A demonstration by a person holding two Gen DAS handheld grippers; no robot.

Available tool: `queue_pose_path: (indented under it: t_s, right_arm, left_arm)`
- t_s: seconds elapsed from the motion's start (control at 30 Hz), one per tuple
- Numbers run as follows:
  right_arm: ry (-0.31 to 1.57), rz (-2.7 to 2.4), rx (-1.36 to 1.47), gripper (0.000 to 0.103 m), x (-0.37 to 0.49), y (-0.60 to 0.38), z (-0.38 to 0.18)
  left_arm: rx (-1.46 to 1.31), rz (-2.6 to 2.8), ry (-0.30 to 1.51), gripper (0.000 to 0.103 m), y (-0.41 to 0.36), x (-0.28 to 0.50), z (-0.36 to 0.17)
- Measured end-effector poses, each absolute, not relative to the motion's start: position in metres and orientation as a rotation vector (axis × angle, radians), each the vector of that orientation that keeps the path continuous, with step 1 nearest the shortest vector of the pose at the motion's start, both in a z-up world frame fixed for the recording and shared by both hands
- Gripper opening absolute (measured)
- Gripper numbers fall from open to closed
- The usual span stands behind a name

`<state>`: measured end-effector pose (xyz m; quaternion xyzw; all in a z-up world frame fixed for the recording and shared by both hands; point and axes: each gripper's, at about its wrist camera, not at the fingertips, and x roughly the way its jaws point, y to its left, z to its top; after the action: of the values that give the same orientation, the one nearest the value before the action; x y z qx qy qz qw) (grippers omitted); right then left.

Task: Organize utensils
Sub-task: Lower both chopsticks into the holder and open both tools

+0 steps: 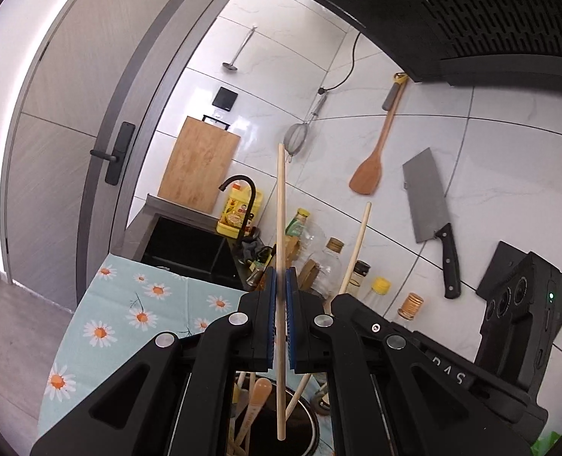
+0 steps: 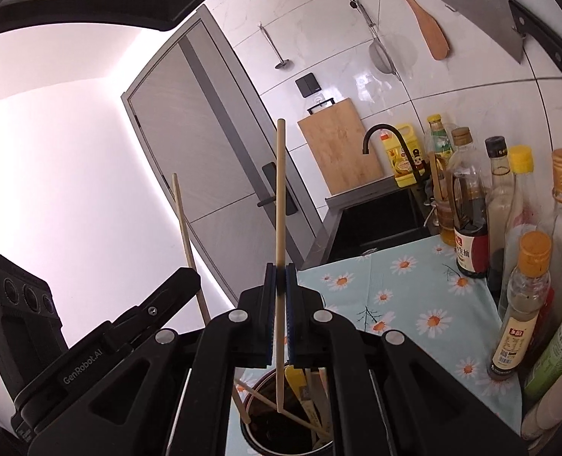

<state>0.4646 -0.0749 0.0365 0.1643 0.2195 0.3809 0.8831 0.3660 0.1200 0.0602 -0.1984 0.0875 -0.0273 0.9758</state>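
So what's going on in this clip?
A person is sorting utensils with two handheld claws. The left claw and the right claw are each shut on one upright wooden chopstick, both held above a dark utensil holder on the daisy-print cloth. Neither has been dropped in yet.

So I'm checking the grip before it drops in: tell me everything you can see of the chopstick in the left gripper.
The chopstick is a plain, pale wooden stick, straight and unmarked. It stands nearly upright, clamped around its middle between the blue-padded fingers of the left gripper. Its upper end rises in front of the tiled wall; its lower end hangs over the open dark utensil holder, which already holds other utensils. Nothing but the pads seems to touch it.
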Motion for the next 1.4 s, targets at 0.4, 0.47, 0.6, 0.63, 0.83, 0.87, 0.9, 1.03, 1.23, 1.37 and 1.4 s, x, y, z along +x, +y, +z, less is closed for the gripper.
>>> queue_pose_path:
  t_s: [0.4, 0.47, 0.6, 0.63, 0.83, 0.87, 0.9, 1.03, 1.23, 1.37, 1.4]
  right_arm:
    - [0.535, 0.774, 0.331, 0.006, 0.477, -0.069, 0.004]
    - [0.546, 0.769, 0.325, 0.006, 0.477, -0.068, -0.001]
    - [0.571, 0.773, 0.333, 0.006, 0.477, -0.069, -0.008]
    - [0.571, 0.773, 0.331, 0.006, 0.477, -0.069, -0.008]
    - [0.589, 0.771, 0.338, 0.009, 0.476, -0.072, -0.007]
    - [0.596, 0.767, 0.345, 0.012, 0.476, -0.073, -0.007]
    - [0.602, 0.763, 0.354, 0.018, 0.476, -0.074, -0.007]
    - [0.598, 0.765, 0.356, 0.019, 0.472, -0.077, -0.004]
    - [0.599, 0.761, 0.366, 0.019, 0.467, -0.082, 0.001]
    - [0.609, 0.769, 0.372, 0.019, 0.46, -0.083, 0.003]
    - [0.609, 0.77, 0.37, 0.019, 0.457, -0.084, 0.005]
  left_arm:
    - [-0.373, -0.028, 0.256, 0.004, 0.118, 0.383, 0.025]
    - [-0.37, -0.026, 0.265, 0.004, 0.117, 0.384, 0.02]
    - [-0.363, -0.028, 0.283, 0.004, 0.115, 0.384, 0.012]
    - [-0.364, -0.028, 0.289, 0.004, 0.114, 0.385, 0.011]
    - [-0.331, -0.028, 0.324, 0.005, 0.109, 0.382, 0.013]
    - [-0.328, -0.033, 0.331, 0.005, 0.109, 0.382, 0.012]
    - [-0.325, -0.032, 0.339, 0.005, 0.108, 0.382, 0.012]
    - [-0.338, -0.021, 0.354, 0.005, 0.11, 0.38, 0.011]
    - [-0.359, -0.031, 0.353, 0.005, 0.112, 0.373, 0.017]
    - [-0.351, -0.037, 0.345, 0.02, 0.112, 0.361, 0.025]
    - [-0.351, -0.038, 0.343, 0.022, 0.112, 0.358, 0.027]
